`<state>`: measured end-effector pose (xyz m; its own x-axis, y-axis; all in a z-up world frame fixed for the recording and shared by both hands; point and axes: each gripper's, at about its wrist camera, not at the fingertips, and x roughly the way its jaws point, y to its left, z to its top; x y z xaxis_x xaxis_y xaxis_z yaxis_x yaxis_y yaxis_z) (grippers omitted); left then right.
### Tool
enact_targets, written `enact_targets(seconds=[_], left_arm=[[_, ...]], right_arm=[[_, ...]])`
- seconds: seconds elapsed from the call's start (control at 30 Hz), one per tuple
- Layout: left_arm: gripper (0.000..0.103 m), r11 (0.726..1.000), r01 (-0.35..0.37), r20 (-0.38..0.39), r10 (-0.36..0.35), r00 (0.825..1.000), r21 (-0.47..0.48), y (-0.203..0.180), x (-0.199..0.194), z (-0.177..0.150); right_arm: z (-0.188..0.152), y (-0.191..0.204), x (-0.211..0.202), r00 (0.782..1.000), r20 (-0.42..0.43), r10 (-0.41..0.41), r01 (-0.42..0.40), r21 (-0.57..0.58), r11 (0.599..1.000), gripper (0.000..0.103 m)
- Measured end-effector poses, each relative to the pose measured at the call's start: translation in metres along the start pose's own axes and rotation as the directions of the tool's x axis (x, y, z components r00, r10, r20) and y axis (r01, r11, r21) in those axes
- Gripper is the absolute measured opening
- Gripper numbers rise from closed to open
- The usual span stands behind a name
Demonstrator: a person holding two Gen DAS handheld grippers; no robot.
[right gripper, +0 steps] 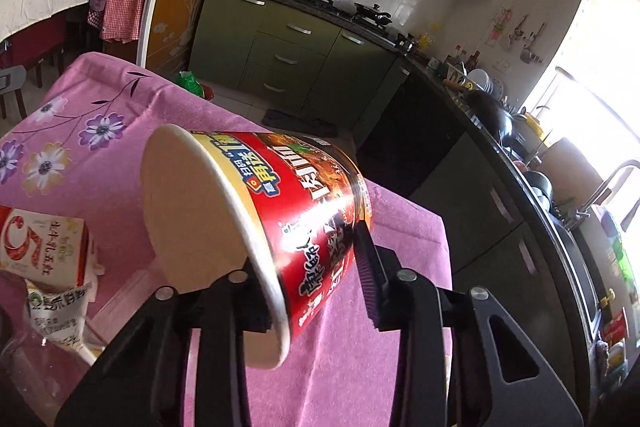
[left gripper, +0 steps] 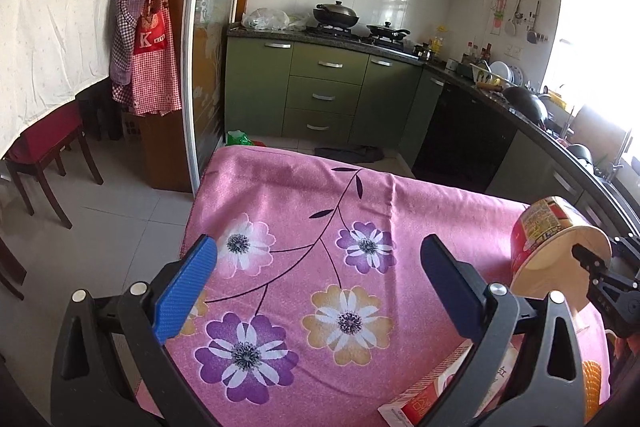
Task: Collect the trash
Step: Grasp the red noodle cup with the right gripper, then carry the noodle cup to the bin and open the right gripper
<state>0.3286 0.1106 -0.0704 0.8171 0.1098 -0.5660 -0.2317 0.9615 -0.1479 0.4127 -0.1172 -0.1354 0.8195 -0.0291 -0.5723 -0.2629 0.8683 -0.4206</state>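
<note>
A red instant-noodle cup [right gripper: 304,195] lies tilted on its side over the pink flowered tablecloth [right gripper: 100,163], with its pale inside facing the right wrist camera. My right gripper [right gripper: 308,259] is shut on the cup's wall near the rim, one finger inside and one outside. In the left wrist view the same cup [left gripper: 556,239] is at the right edge, with the right gripper [left gripper: 592,267] on it. My left gripper [left gripper: 318,247] hovers open over the cloth with nothing between its blue pads. A red-and-white milk carton [left gripper: 424,399] [right gripper: 40,243] lies near the table's front, next to a white pouch [right gripper: 60,311].
Green kitchen cabinets [left gripper: 320,95] with pans on the stove stand beyond the table's far edge. A dark counter with a sink [right gripper: 560,211] runs along the right. On the floor lie a green bag [left gripper: 238,138] and a dark cloth [left gripper: 352,153]. A red-seated chair [left gripper: 44,147] stands at left.
</note>
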Motion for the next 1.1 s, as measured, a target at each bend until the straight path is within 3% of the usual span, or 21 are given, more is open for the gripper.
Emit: enact_targets(seconds=[0.1,0.27,0.43,0.63,0.8,0.97,1.1], left_arm=[[0.097,1.0,-0.001,0.001,0.001,1.0,0.022,-0.004,0.001,-0.003],[0.097,1.0,0.004,-0.005,-0.004,1.0,0.025,-0.004,0.002,-0.005],[0.097,0.999,0.007,-0.001,-0.007,1.0,0.037,-0.008,0.002,-0.006],[0.097,0.998,0.007,0.002,-0.007,1.0,0.057,-0.012,0.002,-0.008],[0.097,0.999,0.01,0.012,-0.01,1.0,0.053,-0.011,-0.001,-0.007],[0.097,0.998,0.008,0.036,-0.011,0.999,0.059,-0.011,-0.009,-0.007],[0.097,0.998,0.019,0.046,-0.022,0.999,0.058,-0.011,-0.014,-0.008]], right_arm=[[0.0,0.001,0.018,1.0,0.017,-0.002,0.002,0.006,1.0,0.003],[-0.005,0.0,0.028,0.993,0.114,-0.021,0.021,0.003,1.0,0.003],[0.003,-0.003,0.021,0.967,0.234,-0.099,0.097,0.021,0.995,0.004],[0.029,-0.014,0.008,0.941,0.29,-0.172,0.155,0.079,0.985,0.004],[0.052,-0.056,-0.026,0.96,0.248,-0.133,0.086,0.19,0.978,0.004],[0.039,-0.122,-0.077,0.992,0.12,0.027,-0.067,0.342,0.937,0.004],[-0.001,-0.179,-0.12,0.982,-0.03,0.187,-0.15,0.477,0.866,0.004]])
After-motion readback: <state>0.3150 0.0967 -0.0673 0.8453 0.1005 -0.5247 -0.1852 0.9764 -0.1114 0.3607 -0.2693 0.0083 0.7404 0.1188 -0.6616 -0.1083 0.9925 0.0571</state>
